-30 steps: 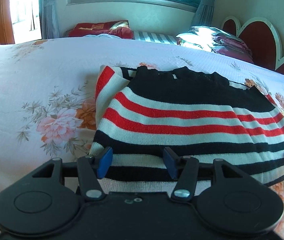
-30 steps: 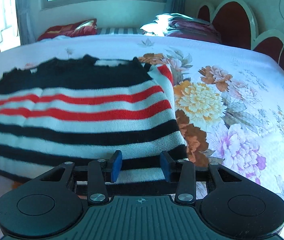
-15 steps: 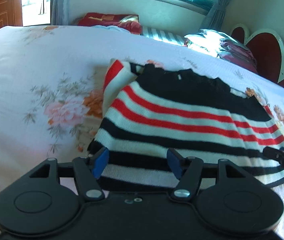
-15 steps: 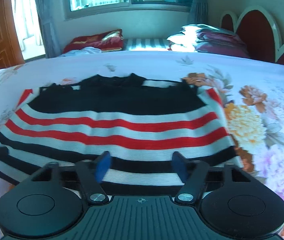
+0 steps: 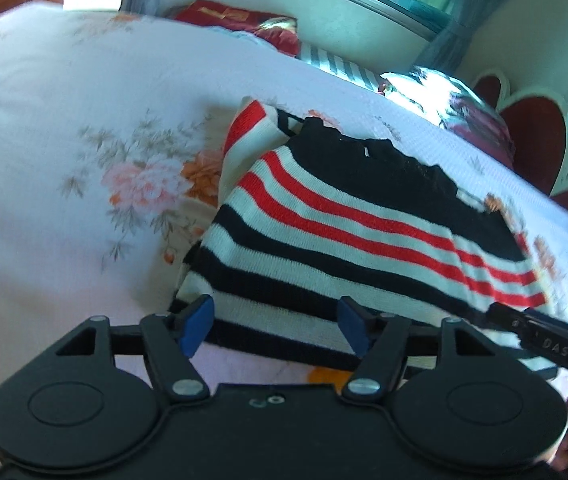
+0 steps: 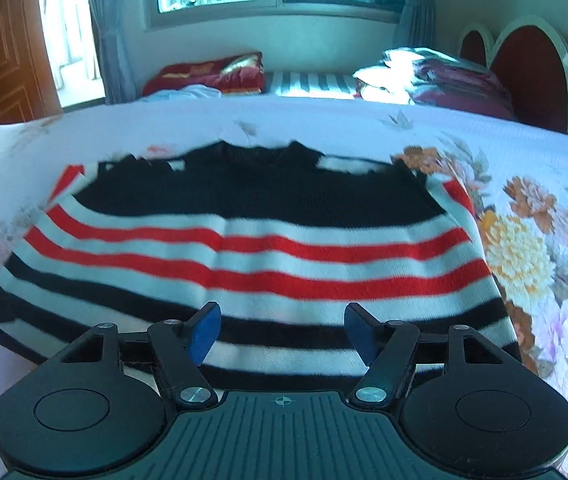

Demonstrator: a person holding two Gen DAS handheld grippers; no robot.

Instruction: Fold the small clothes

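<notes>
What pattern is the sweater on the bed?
The sweater has a black top, then red, white and black stripes; clearest in the right wrist view.

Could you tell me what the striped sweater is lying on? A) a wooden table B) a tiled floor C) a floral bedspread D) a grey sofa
C: the sweater lies on a white bedspread printed with flowers.

We saw a knitted sweater (image 6: pixel 243 248) banded in black, white and red, with a solid black top. The bedspread (image 5: pixel 63 128) under it was pale pink with pink, orange and purple flowers. Both black grippers carried blue finger pads (image 6: pixel 203 334).
</notes>
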